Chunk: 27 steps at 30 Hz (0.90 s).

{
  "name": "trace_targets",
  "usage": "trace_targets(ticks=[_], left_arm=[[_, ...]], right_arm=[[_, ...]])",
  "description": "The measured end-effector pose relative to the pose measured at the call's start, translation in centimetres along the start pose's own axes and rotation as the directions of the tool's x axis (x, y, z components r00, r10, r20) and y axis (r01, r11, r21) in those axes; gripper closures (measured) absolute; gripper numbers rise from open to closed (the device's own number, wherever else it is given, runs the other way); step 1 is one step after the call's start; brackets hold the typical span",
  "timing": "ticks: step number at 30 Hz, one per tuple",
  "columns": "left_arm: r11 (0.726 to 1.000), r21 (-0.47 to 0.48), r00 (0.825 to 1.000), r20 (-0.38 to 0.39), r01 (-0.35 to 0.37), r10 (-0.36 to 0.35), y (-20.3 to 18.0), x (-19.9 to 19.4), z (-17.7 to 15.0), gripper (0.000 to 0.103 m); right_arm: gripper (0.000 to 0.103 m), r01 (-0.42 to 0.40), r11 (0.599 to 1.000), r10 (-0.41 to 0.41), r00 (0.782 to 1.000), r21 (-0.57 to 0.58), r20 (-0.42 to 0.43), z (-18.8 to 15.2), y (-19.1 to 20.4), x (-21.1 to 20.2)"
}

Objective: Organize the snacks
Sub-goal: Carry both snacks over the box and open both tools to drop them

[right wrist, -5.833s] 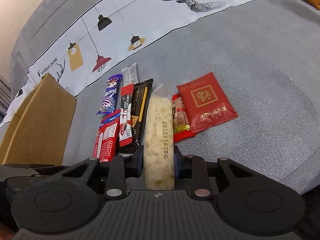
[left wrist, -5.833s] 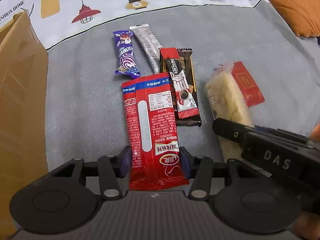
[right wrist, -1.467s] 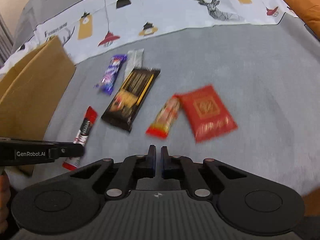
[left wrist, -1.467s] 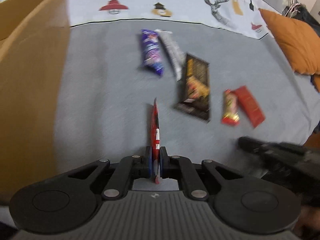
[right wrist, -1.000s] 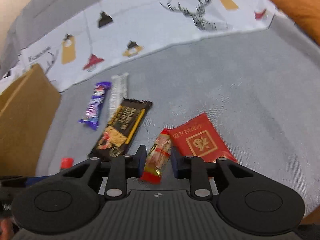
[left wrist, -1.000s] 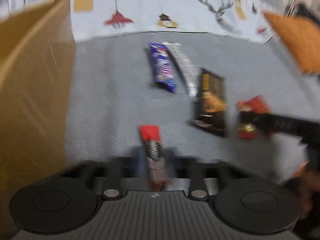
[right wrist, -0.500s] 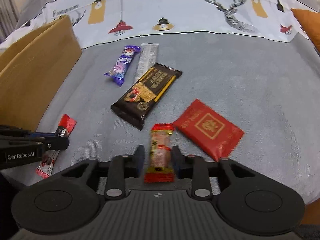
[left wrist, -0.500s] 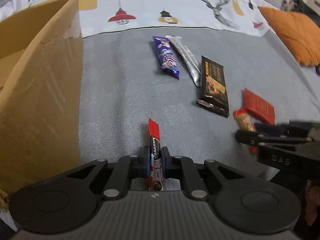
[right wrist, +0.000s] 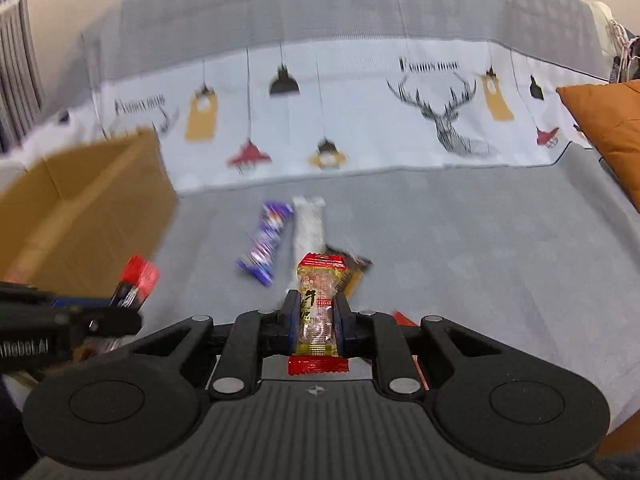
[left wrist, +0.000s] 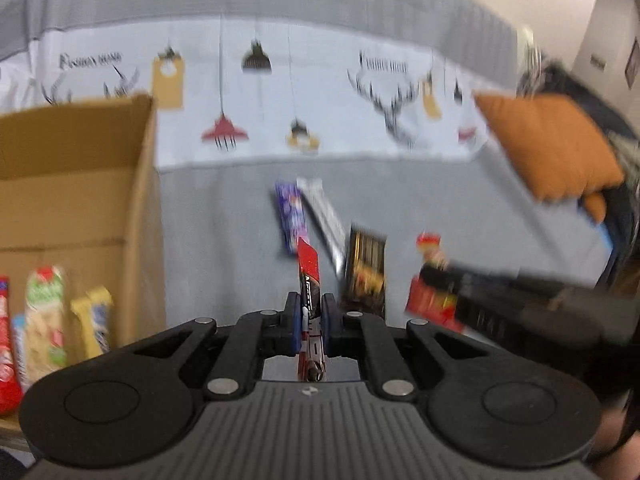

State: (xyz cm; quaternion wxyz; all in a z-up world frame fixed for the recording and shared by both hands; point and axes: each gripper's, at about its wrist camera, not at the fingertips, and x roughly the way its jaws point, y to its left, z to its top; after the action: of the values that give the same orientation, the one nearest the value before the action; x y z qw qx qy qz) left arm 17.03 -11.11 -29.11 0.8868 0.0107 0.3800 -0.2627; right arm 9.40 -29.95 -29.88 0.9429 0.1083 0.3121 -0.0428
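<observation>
cardboard box [left wrist: 80, 184]: matt brown card
snack wrappers [right wrist: 316, 304]: glossy plastic film
sofa cover [right wrist: 460, 240]: grey woven cloth, matt
cushion [left wrist: 552, 144]: orange cloth
gripper bodies [left wrist: 308, 412]: matt black plastic, ribbed

Both wrist views face the snack-strewn sofa [left wrist: 224, 208].

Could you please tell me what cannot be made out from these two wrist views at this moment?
- Left wrist view: motion blur makes the print on the packets in the cardboard box unreadable.
- Right wrist view: the dark bar lies mostly behind the beef snack held in the right gripper.
- Right wrist view: the flat red packet is nearly all hidden by that gripper.
</observation>
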Motion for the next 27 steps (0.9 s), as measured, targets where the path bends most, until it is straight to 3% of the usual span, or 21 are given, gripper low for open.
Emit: trace_targets(ticks=[4,11,14,17,20,22,24,26,27], left_arm=[[0.999,-0.023,0.998,0.061,-0.028,0.029,1.2,-3.9,1.9,0.092],[0.988,-0.076,0.981,0.130,-0.133,0.142,3.9,-11.0,4.3,0.092],[0.975,-0.072,0.954,0.203,-0.212,0.222,4.8,-15.2,4.7,0.092],[0.952,-0.078,0.894,0.328,-0.296,0.305,5.2,-19.9,4.9,0.092],[0.942,-0.120,0.854,0.398,-0.312,0.334,6.2,-23.1,5.4,0.092],[0.939,-0.143,0.842,0.415,-0.313,0.344,7.1,-24.2,5.7,0.092],[0.936,-0.155,0.837,0.420,-0.316,0.352,7.9,-24.2,5.8,0.092],[0.914,-0.157,0.812,0.421,-0.373,0.404,8.7,-23.0,5.6,0.092],[0.904,-0.145,0.808,0.407,-0.402,0.425,9.1,-22.1,5.4,0.092]], right_arm=[[0.085,-0.066,0.995,0.065,0.998,0.070,0.025,1.9,2.3,-2.9],[0.085,-0.156,0.987,0.159,0.978,-0.032,0.136,7.1,9.3,-8.1],[0.085,-0.204,0.974,0.218,0.962,-0.102,0.166,8.7,12.7,-10.3],[0.085,-0.220,0.950,0.274,0.929,-0.223,0.250,9.8,16.6,-12.9],[0.085,-0.274,0.915,0.359,0.888,-0.297,0.288,11.1,19.3,-14.7],[0.085,-0.303,0.896,0.398,0.872,-0.324,0.285,11.7,20.5,-15.2],[0.085,-0.312,0.888,0.412,0.866,-0.337,0.284,12.1,21.3,-15.1],[0.085,-0.302,0.883,0.408,0.872,-0.360,0.270,11.9,22.1,-14.2],[0.085,-0.297,0.883,0.402,0.878,-0.363,0.258,11.8,22.3,-13.3]])
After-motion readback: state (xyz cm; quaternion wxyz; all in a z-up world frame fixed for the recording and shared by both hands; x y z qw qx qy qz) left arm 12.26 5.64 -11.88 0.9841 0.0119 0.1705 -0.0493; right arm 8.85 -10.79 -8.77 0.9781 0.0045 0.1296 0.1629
